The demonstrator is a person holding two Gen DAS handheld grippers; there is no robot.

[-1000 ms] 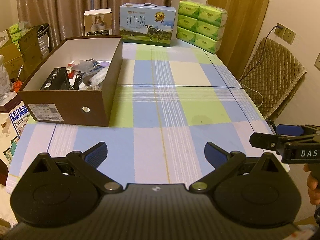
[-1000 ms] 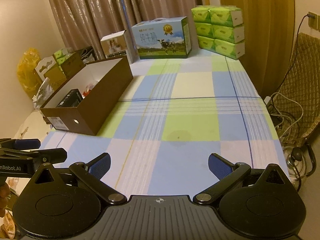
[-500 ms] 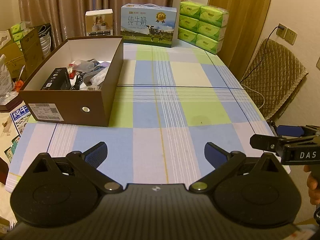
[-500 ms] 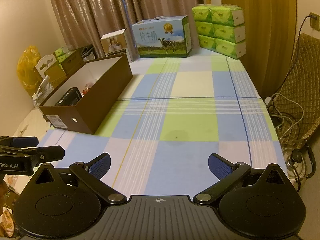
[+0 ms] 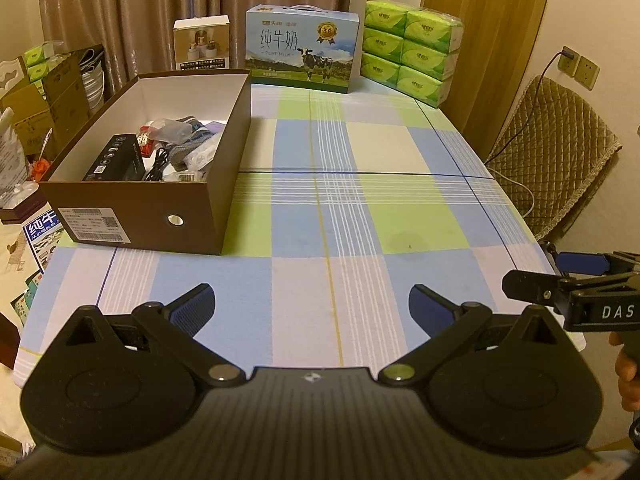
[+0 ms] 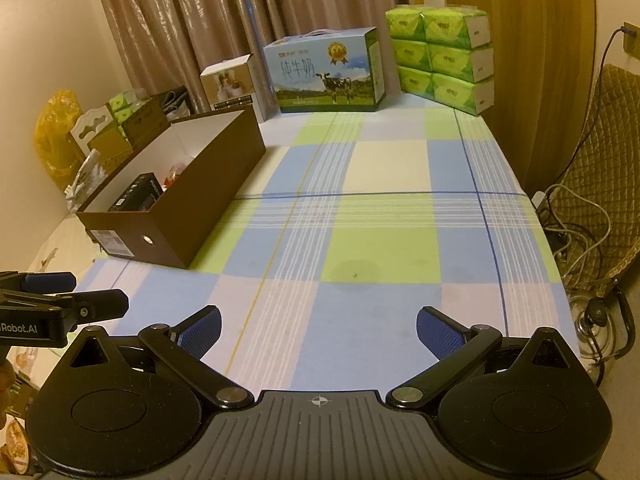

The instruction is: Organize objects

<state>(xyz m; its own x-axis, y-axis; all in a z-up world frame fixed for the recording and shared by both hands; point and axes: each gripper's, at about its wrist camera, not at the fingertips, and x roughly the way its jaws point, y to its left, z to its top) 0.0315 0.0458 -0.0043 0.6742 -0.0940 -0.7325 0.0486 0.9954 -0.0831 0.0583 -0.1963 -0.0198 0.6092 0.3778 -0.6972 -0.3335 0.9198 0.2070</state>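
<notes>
While nothing is held, the scene is listed:
Left gripper (image 5: 312, 306): jaws are spread wide above the near worktop (image 5: 360, 208).
Right gripper (image 6: 318, 326): jaws are spread wide, empty.
Brown box (image 5: 160, 216): placed at the worktop's left side, filled with small objects (image 5: 176, 148).

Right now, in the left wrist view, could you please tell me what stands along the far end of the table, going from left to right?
Small white product box → blue-and-white milk carton with a cow picture → stack of green tissue packs.
</notes>
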